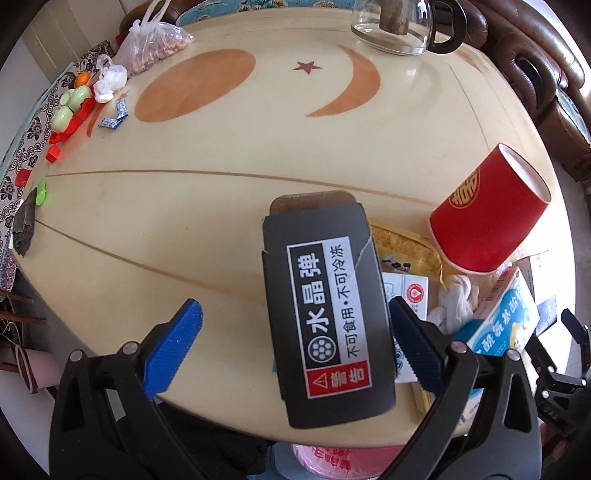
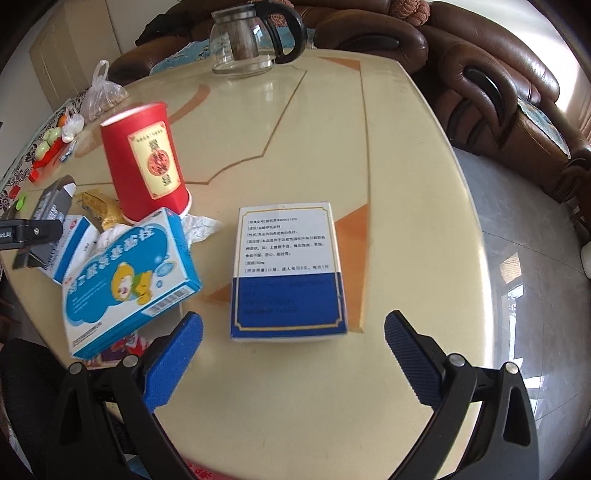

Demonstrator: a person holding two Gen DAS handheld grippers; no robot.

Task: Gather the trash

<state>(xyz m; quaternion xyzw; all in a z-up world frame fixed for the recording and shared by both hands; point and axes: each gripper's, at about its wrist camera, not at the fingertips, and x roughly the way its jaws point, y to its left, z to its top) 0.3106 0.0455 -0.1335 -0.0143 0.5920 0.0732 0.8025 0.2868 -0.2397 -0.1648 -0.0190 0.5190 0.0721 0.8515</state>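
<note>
My left gripper (image 1: 295, 343) is spread wide around the black carton (image 1: 325, 314), pads apart from it. Only the right wrist view shows my right gripper (image 2: 293, 343) released before the blue-and-white medicine box (image 2: 288, 273) on the table (image 2: 406, 221).

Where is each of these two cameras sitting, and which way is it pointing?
Left wrist view: sits behind the left tongs, looking along the open blue pads at a dark box on the table.
Right wrist view: sits behind the right tongs, open too, facing a blue-and-white box; the left tongs' black arm pokes in at the left.
Both show the red cup, the glass pot and the cartoon box.
</note>
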